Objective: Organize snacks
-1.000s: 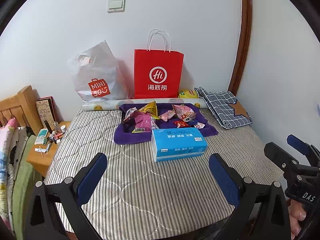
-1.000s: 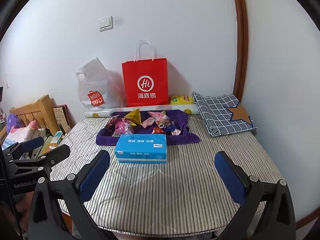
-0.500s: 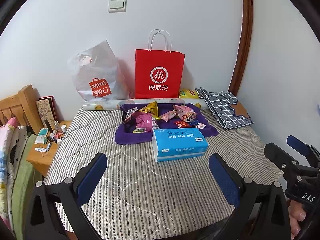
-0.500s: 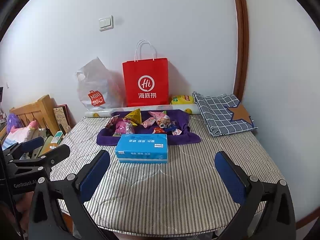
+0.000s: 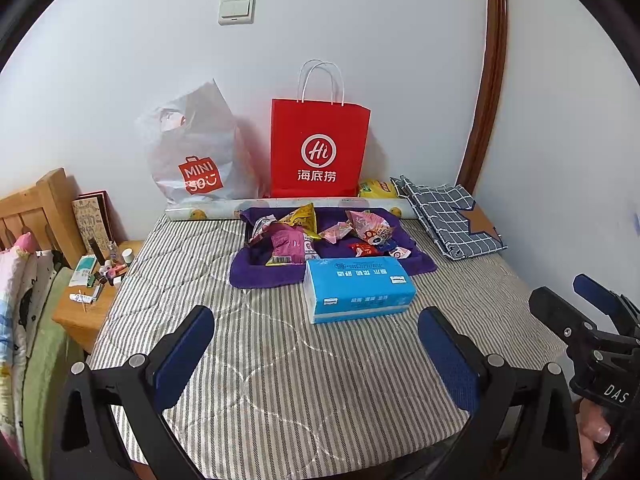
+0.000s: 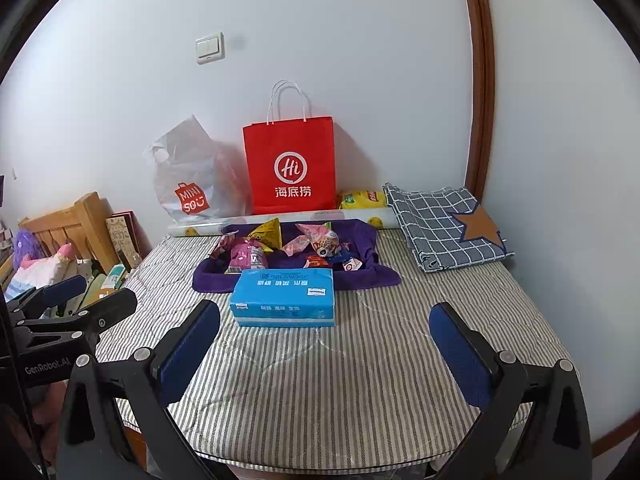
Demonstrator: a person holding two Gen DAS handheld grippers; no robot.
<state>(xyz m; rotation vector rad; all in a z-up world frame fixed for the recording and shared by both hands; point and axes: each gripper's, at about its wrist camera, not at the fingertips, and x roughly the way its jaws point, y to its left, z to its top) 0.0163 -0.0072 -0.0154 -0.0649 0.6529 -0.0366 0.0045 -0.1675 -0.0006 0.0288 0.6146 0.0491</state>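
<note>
Several snack packets lie in a heap on a purple cloth at the back of a striped table; they also show in the right wrist view. A blue tissue pack lies just in front of the cloth, also seen in the right wrist view. My left gripper is open and empty above the table's near edge. My right gripper is open and empty, well short of the tissue pack. Each gripper shows at the edge of the other's view.
A red paper bag and a grey Miniso plastic bag stand against the back wall. A rolled sheet lies behind the cloth. A folded checked cloth lies back right. A small wooden stand with toiletries stands left.
Both views have shifted very slightly toward the table. Nothing on the table has moved and both grippers stay open.
</note>
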